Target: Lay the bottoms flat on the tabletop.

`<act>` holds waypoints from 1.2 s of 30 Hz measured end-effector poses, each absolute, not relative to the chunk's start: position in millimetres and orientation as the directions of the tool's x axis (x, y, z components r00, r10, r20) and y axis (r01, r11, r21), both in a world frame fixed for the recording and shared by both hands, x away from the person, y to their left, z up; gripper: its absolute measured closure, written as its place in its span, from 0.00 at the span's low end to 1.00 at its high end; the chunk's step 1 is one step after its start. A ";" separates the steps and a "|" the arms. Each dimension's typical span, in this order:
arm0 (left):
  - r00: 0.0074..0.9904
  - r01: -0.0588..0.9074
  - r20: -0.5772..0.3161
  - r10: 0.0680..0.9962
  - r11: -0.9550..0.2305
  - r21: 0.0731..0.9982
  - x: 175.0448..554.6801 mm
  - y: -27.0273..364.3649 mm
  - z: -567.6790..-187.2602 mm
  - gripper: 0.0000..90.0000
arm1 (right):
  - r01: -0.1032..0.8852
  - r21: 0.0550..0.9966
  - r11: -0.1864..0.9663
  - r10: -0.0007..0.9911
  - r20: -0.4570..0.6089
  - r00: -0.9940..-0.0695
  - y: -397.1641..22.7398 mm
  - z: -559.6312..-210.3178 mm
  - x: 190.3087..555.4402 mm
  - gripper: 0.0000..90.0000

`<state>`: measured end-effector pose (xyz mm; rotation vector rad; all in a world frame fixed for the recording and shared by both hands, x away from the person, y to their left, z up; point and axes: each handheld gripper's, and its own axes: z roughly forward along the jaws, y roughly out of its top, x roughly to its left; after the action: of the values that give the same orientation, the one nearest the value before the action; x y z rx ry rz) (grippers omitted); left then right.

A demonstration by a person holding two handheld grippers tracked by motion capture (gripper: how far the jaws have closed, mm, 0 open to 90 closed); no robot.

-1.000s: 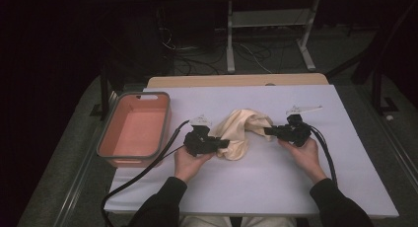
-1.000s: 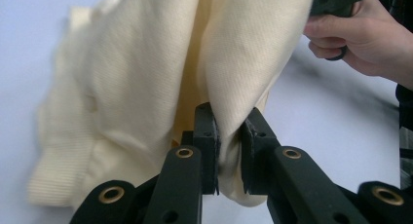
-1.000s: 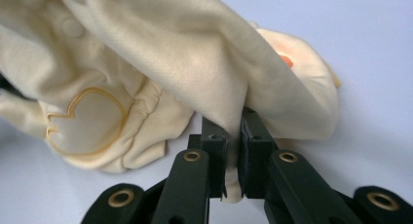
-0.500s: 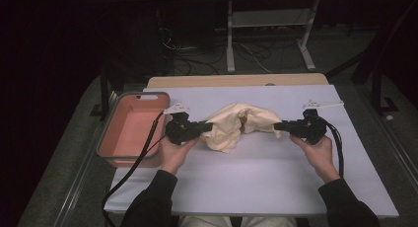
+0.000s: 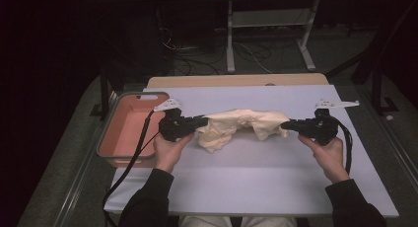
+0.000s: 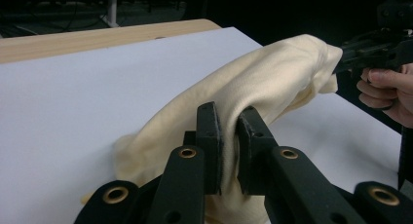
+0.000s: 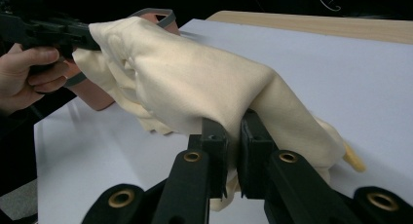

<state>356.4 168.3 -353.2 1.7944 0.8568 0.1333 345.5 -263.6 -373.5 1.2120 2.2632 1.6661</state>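
Stretched wider, cream cloth (image 5: 244, 126) spans sideways between left tongs (image 5: 199, 122) and right tongs (image 5: 288, 125).

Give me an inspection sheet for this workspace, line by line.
Surface: white table, wooden strip at its far edge.
Job's things: cream cloth stretched between both grippers, middle sagging onto the table.
Clutter: orange bin at the table's left edge.
Grippers: left gripper and right gripper each shut on a cloth end.
Cables: one trails from each gripper; more lie on the floor behind.
Surroundings: dark room, white stand behind.
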 end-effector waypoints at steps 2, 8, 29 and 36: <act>0.733 0.488 -0.304 0.608 -0.159 0.858 355.2 167.8 -354.2 0.90 | 0.544 0.834 0.096 0.625 0.375 -0.685 -263.3 -372.9 343.7 0.91; 0.735 0.514 -0.340 0.586 -0.155 0.844 351.7 166.9 -363.6 0.90 | 0.570 0.816 0.097 0.626 0.395 -0.672 -265.2 -376.2 334.3 0.91; 0.743 0.556 -0.370 0.558 -0.207 0.805 329.9 161.3 -385.1 0.89 | 0.640 0.758 0.125 0.612 0.449 -0.651 -272.2 -396.4 305.0 0.91; 0.740 0.577 -0.383 0.553 -0.231 0.783 329.2 158.2 -395.1 0.88 | 0.658 0.743 0.122 0.609 0.468 -0.641 -271.8 -402.6 302.3 0.91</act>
<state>329.2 158.2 -395.1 1.8933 0.8691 -0.0298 302.3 -271.8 -402.6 1.3502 2.3890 1.6265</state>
